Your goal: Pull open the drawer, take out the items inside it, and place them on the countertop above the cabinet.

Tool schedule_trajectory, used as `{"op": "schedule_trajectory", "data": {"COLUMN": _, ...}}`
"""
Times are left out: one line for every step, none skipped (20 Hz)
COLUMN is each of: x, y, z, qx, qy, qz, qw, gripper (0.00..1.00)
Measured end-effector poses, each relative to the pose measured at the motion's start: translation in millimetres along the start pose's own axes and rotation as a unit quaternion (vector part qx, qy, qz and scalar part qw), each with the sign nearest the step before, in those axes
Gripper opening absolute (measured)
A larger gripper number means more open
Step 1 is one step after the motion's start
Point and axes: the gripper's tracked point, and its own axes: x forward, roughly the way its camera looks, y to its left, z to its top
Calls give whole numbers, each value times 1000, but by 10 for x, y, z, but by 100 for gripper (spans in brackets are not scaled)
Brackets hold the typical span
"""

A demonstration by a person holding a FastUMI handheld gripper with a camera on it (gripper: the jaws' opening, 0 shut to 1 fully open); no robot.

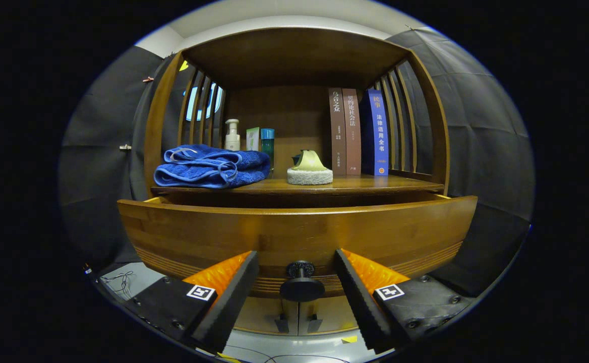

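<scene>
A wooden drawer [294, 237] stands pulled out a little from the cabinet, its front panel just ahead of my fingers. Its round dark knob [301, 286] sits between the fingers, with a gap on each side. My gripper [297, 282] is open around the knob without touching it. The inside of the drawer is hidden behind its front panel. Above it lies the wooden countertop [365, 184] under a shelf hood.
On the countertop lie a folded blue towel [211, 166], a pump bottle [232, 135], a small box and blue bottle [267, 143], a green ornament on a white pad [309, 169] and three upright books [357, 132]. Lower cabinet doors [297, 315] are below the drawer.
</scene>
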Motion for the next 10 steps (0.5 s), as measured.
{"op": "schedule_trajectory", "data": {"x": 84, "y": 6, "z": 6, "qx": -1, "qy": 1, "qz": 0, "qw": 1000, "gripper": 99}}
{"op": "schedule_trajectory", "data": {"x": 146, "y": 0, "z": 15, "qx": -2, "qy": 2, "qz": 0, "qw": 1000, "gripper": 99}}
{"op": "schedule_trajectory", "data": {"x": 215, "y": 1, "z": 21, "qx": -2, "qy": 3, "qz": -1, "qw": 1000, "gripper": 99}}
{"op": "schedule_trajectory", "data": {"x": 276, "y": 1, "z": 29, "qx": -1, "qy": 3, "qz": -1, "qw": 1000, "gripper": 100}}
{"op": "schedule_trajectory", "data": {"x": 325, "y": 6, "z": 35, "qx": 1, "qy": 3, "qz": 0, "qw": 1000, "gripper": 100}}
{"op": "schedule_trajectory", "data": {"x": 384, "y": 5, "z": 39, "qx": 2, "qy": 3, "qz": 0, "qw": 1000, "gripper": 100}}
{"op": "schedule_trajectory", "data": {"x": 430, "y": 4, "z": 42, "qx": 1, "qy": 3, "qz": 0, "qw": 1000, "gripper": 100}}
{"op": "schedule_trajectory", "data": {"x": 463, "y": -2, "z": 46, "qx": 0, "qy": 3, "qz": 1, "qw": 1000, "gripper": 100}}
{"op": "schedule_trajectory", "data": {"x": 501, "y": -7, "z": 46, "qx": -1, "qy": 3, "qz": 1, "qw": 1000, "gripper": 99}}
{"op": "schedule_trajectory", "data": {"x": 545, "y": -2, "z": 54, "qx": 2, "qy": 4, "qz": 1, "qw": 1000, "gripper": 99}}
